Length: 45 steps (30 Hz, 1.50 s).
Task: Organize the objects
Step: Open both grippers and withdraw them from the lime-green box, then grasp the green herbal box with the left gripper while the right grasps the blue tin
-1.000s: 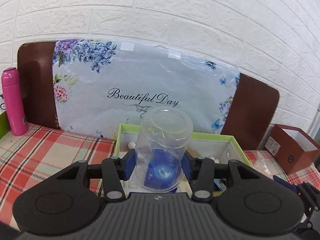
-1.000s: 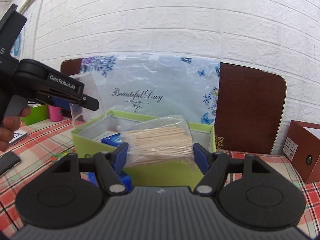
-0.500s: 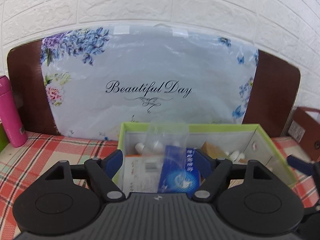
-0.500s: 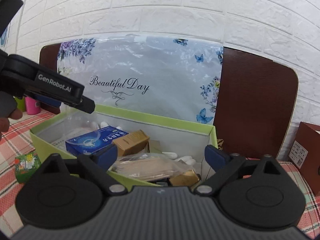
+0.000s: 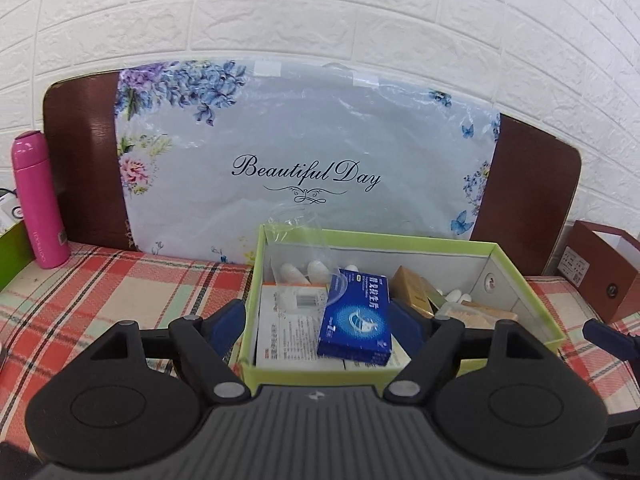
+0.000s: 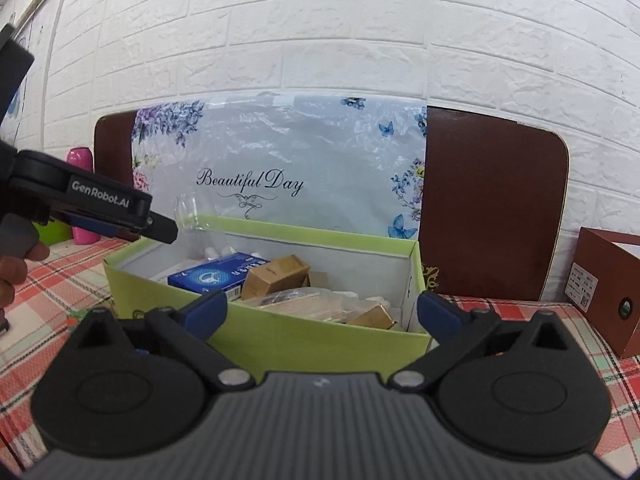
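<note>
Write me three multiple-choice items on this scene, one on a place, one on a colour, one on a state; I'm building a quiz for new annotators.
1. Where does the blue printed cardboard box lie?
A. inside the light green open cardboard box
B. on the checked tablecloth
C. inside the brown paper box

2. What colour is the tall slim bottle at the far left?
A. white
B. pink
C. green

3. How do the jaws of the right gripper stand?
A. shut on a bag of sticks
B. shut on nothing
C. wide open with nothing gripped

Key: 1 A, the blue box rests on other packets within the green walls. 2 B, its body and cap are bright pink. 3 C, the jaws have just been opening and now stand apart outside the green box's near wall.
</note>
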Tool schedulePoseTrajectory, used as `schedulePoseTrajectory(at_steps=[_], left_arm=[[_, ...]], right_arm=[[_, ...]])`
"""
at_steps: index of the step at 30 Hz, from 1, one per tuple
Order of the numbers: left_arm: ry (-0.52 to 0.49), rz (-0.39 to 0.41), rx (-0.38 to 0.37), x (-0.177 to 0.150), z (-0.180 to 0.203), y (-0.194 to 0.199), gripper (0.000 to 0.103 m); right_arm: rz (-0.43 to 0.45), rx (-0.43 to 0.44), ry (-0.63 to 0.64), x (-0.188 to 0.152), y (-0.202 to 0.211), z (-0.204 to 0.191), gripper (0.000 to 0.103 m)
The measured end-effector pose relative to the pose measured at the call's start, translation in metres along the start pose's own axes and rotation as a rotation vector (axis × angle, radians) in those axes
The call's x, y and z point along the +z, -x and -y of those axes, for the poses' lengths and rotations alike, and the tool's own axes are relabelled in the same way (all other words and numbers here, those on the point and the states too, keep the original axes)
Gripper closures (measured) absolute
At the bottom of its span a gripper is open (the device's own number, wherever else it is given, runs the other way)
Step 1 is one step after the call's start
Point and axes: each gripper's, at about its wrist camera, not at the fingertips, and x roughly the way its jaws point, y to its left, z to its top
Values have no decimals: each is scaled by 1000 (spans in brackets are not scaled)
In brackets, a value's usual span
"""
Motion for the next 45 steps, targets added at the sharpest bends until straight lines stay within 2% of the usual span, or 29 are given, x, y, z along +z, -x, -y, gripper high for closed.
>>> schedulePoseTrajectory(at_steps=[6, 11, 20, 25, 32, 38, 45], left_arm=[[9, -61, 42, -26, 1, 28, 22], [39, -87, 80, -52, -1, 42, 22], [103, -159, 121, -81, -17, 42, 22], [128, -172, 144, -87, -30, 42, 22], [155, -165, 160, -87, -58, 38, 22], [79, -156, 114, -79, -71, 19, 22], [66, -179, 118, -68, -79, -11, 22]], right_arm=[[-1, 44, -37, -6, 31, -10, 0], [-66, 88, -81, -27, 48, -18, 0], [-174, 97, -139, -57, 54, -25, 0], [-188, 92, -127, -60, 54, -31, 0], [-205, 126, -95, -51, 36, -52, 0], [-212, 141, -39, -42, 1, -81, 0], [-225, 85, -3, -31, -42, -101, 0]])
